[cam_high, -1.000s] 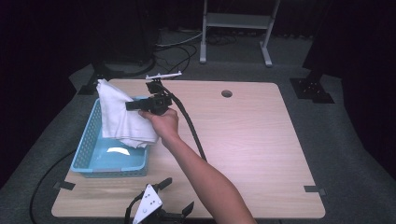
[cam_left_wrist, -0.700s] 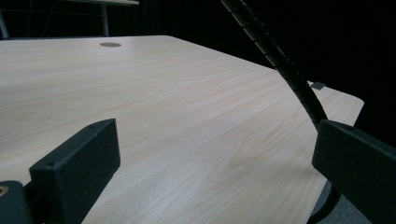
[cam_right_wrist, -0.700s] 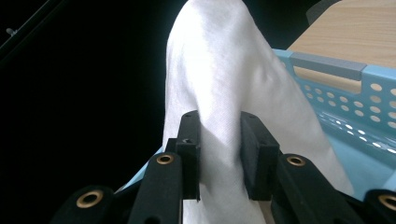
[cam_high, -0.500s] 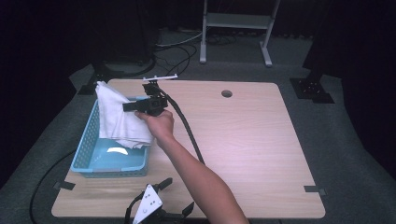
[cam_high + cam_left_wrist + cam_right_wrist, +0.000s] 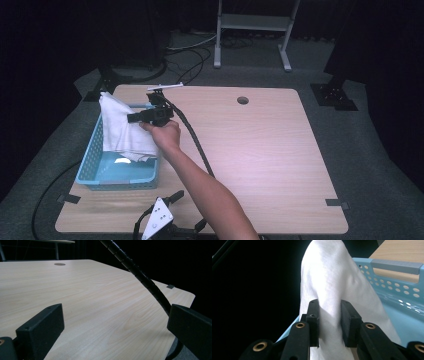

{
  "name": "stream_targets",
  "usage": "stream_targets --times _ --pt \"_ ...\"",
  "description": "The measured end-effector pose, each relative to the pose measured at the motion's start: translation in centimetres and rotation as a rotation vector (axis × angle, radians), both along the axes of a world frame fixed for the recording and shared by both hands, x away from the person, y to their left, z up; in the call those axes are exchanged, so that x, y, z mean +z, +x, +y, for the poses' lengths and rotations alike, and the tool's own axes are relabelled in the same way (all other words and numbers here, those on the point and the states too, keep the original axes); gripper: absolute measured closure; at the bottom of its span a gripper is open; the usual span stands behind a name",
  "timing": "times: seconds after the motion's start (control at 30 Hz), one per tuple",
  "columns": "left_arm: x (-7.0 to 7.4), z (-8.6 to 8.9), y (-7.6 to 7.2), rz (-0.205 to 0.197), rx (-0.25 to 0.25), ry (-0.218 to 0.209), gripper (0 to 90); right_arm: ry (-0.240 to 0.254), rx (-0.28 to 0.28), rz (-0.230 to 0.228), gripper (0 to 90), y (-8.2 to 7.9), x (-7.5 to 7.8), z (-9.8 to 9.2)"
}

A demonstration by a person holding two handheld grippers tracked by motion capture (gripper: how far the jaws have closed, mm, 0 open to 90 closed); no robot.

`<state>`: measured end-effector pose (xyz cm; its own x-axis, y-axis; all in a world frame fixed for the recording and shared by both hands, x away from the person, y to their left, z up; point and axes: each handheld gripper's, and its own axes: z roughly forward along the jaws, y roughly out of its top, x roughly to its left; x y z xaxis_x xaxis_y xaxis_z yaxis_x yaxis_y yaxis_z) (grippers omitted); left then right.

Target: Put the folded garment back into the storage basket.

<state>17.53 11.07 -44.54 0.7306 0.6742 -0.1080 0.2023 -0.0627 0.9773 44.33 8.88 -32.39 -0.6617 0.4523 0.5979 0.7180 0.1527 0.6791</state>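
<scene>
A white cloth (image 5: 119, 126) hangs over the far left part of a light blue perforated basket (image 5: 116, 180), its lower folds resting inside. My right gripper (image 5: 133, 118) reaches in from the right, held by a hand, and is shut on the cloth. In the right gripper view the cloth (image 5: 332, 277) is pinched between both black pads (image 5: 347, 320), with my right gripper (image 5: 329, 315) above the basket's handle rim (image 5: 395, 266). My left gripper (image 5: 187, 210) lies at the table's front edge, open. Its own view shows my left gripper (image 5: 115, 325) with bare wood between the jaws.
The right gripper's ribbed black cable (image 5: 196, 142) runs across the wooden table (image 5: 280, 150) toward the front; it also crosses the left gripper view as a cable (image 5: 140, 275). A round hole (image 5: 242, 100) sits near the far edge. A metal stand (image 5: 252, 27) is beyond the table.
My right gripper has drifted a little left and down with the cloth, bringing the cloth lower over the basket. The left gripper has stayed put.
</scene>
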Motion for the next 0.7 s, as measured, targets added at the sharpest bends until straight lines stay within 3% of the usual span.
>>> stream_targets --times 0.7 --pt "0.0 0.1 0.0 -0.003 0.002 0.003 0.6 -0.028 0.002 0.029 71.8 0.3 -1.7 1.3"
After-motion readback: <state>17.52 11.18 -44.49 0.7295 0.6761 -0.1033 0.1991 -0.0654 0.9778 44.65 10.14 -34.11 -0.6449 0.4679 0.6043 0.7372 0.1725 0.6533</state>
